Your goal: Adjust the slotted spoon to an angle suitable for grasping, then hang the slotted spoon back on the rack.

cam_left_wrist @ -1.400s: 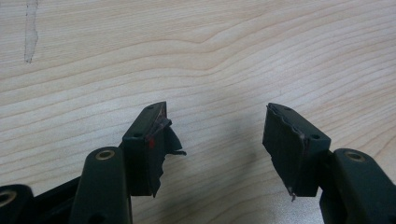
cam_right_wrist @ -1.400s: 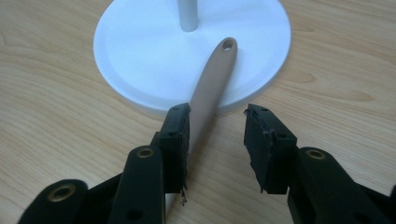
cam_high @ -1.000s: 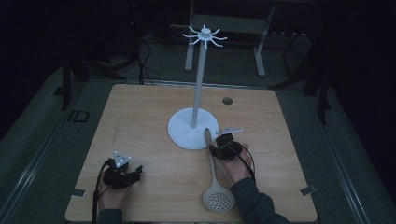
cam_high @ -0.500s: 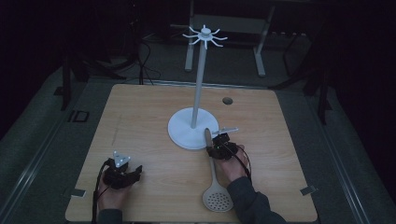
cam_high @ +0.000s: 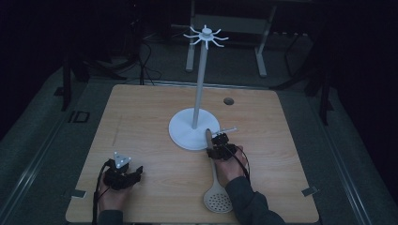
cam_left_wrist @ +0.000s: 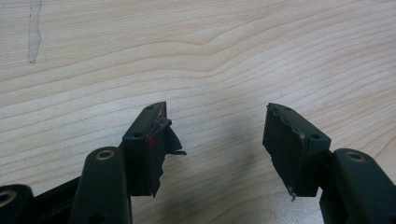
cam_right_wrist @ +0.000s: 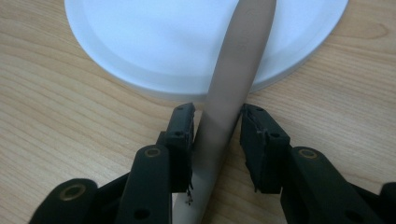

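A grey slotted spoon (cam_high: pixel 214 176) lies on the wooden table (cam_high: pixel 141 117), its perforated head near the front edge and its handle (cam_right_wrist: pixel 233 70) resting on the rim of the white stand's round base (cam_high: pixel 187 133). My right gripper (cam_high: pixel 215 143) straddles the handle just short of that base (cam_right_wrist: pixel 163 42). Its jaws have just been closing, and both pads (cam_right_wrist: pixel 184 135) now touch the handle's sides. My left gripper (cam_high: pixel 133 174) rests at the front left of the table. In the left gripper view it (cam_left_wrist: pixel 217 135) stands open over bare wood.
The stand's tall white pole (cam_high: pixel 200 79) rises from the base to a ring of hooks (cam_high: pixel 205 36). A small dark grommet (cam_high: pixel 228 101) sits at the table's back right. Bits of tape (cam_high: pixel 77 193) mark the front corners. Dark floor and table legs lie beyond.
The right gripper has shifted slightly left onto the spoon handle and narrowed around it. The spoon and the left gripper have stayed put.
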Available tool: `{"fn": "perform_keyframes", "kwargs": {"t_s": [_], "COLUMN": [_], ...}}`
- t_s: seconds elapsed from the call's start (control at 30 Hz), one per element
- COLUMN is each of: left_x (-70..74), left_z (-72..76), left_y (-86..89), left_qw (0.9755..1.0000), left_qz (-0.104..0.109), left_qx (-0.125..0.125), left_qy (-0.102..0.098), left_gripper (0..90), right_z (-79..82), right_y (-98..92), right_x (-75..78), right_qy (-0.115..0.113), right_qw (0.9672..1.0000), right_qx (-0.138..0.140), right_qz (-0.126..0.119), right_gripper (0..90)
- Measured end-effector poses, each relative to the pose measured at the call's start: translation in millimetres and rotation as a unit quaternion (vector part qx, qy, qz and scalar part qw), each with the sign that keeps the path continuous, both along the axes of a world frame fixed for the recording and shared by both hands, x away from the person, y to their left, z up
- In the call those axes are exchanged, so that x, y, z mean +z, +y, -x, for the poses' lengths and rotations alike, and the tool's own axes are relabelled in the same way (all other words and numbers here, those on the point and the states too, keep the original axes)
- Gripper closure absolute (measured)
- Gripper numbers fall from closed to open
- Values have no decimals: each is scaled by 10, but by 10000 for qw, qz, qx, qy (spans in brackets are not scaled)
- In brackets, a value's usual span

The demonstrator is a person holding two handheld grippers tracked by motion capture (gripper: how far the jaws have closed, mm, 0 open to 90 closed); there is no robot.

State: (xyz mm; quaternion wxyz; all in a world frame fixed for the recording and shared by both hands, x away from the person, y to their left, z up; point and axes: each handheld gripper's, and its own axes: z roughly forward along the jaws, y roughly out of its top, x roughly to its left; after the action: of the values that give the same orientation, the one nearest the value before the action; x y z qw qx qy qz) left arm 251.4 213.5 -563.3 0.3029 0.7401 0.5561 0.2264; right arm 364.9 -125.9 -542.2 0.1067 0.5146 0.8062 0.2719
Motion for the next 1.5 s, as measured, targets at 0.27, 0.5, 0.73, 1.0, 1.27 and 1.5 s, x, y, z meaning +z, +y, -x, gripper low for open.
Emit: {"fn": "perform_keyframes", "kwargs": {"t_s": [0.27,0.5,0.73,1.0,1.27,1.5], "left_x": [1,0,0,-4,0,2], "left_z": [1,1,0,-4,-2,-6], "left_y": [1,0,3,-6,-5,-8], "left_qw": [10000,10000,10000,10000,10000,10000], "left_qz": [2,0,2,-7,-7,-13], "left_qx": [0,1,5,9,1,3], "left_qy": [-4,-2,2,6,-9,-14], "left_gripper": [408,408,408,408,408,408], "right_z": [-37,-56,-47,-14,36,70], "right_y": [49,86,100,122,163,178], "right_x": [-53,-69,-49,42,102,179], "right_qy": [154,161,228,148,70,-97], "right_qw": [9998,9994,9995,9998,9999,9997], "right_qx": [-25,39,-62,21,130,202], "right_qz": [129,307,208,104,-41,-103], "right_gripper": [635,645,671,695,716,727]}}
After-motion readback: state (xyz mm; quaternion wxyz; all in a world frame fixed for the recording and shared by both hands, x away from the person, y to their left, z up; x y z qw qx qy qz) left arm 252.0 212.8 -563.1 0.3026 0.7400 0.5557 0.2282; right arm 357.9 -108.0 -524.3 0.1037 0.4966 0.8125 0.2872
